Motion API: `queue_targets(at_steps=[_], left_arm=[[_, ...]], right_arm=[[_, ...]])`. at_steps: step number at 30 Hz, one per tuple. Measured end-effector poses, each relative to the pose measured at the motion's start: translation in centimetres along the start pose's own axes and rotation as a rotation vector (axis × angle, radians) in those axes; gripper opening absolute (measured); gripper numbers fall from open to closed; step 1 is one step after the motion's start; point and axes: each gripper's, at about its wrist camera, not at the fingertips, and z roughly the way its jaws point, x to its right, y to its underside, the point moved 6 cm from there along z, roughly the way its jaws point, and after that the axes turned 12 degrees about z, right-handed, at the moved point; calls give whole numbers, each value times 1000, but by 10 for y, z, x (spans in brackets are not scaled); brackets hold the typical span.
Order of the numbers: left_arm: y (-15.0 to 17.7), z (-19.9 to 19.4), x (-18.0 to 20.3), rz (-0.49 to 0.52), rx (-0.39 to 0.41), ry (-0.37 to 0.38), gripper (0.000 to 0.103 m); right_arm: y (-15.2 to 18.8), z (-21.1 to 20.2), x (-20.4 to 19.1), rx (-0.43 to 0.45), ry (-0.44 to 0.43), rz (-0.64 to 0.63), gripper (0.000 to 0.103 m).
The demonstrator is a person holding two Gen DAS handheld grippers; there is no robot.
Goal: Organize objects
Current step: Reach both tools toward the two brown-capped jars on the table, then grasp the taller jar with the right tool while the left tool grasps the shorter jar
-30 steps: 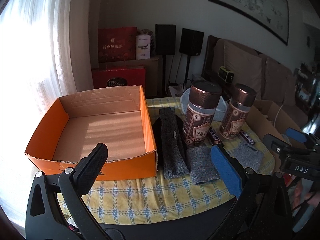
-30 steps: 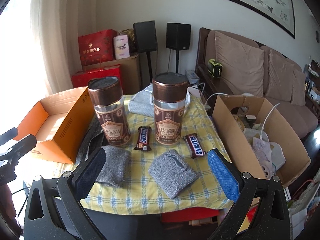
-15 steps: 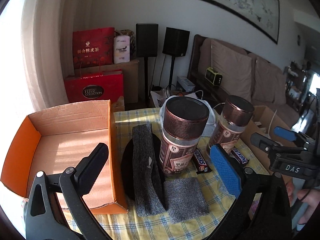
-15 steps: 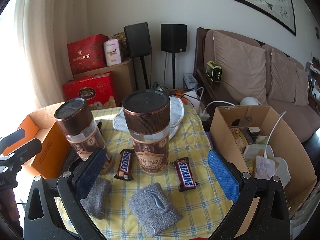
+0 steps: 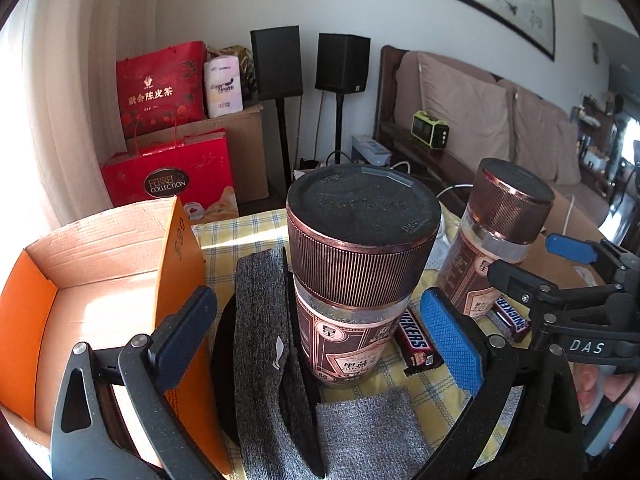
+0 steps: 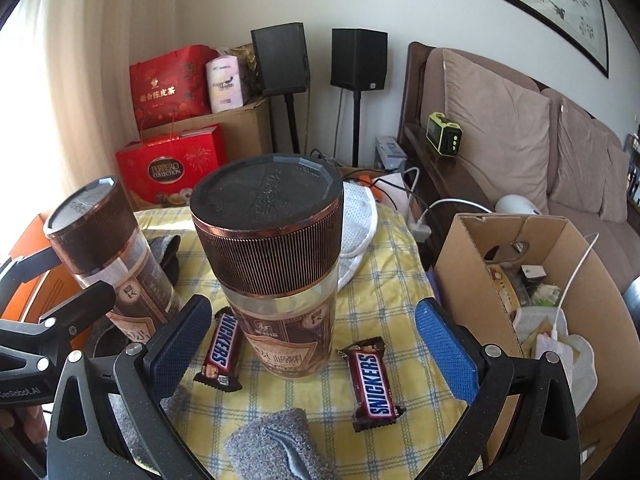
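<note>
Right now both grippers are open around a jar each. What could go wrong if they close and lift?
The left jar is tall; a grip low on the body may tip it against the headband beside it. The right gripper has a Snickers bar close by its left finger, which may be pushed. The two grippers stand close together, so they might collide when lifting.

the left hand-held gripper (image 5: 320, 332) hangs wide open around an upright brown-lidded jar (image 5: 356, 276), beside an orange box (image 5: 176, 256).
</note>
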Motion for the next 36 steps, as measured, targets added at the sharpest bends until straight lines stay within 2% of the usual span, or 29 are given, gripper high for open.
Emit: queue_targets(at_steps=[11,17,20,21,22,29,36], left_arm=[[1,25,10,19,-17,7,102],[5,34,10,-8,-30,41,94],[6,35,13,-10,-26,92,79],[6,36,14,-9,-27,105,65],[5,37,13,-7,-32,107,63],[1,36,12,-37,-31,127,62],[-17,15,12,-21,13,135,62]], right_arm=[[8,23,-1,-28,-2,-25,95],[7,31,-2,-43,-21,0,89],[9,34,-6,-49,-42,-11,77],[10,35,-8,-54,-54,-18,70],[10,35,-9,-57,-61,-23,67],[8,33,-12,-51,-38,-40,67],[-11,10,-13,-20,-54,-29,66]])
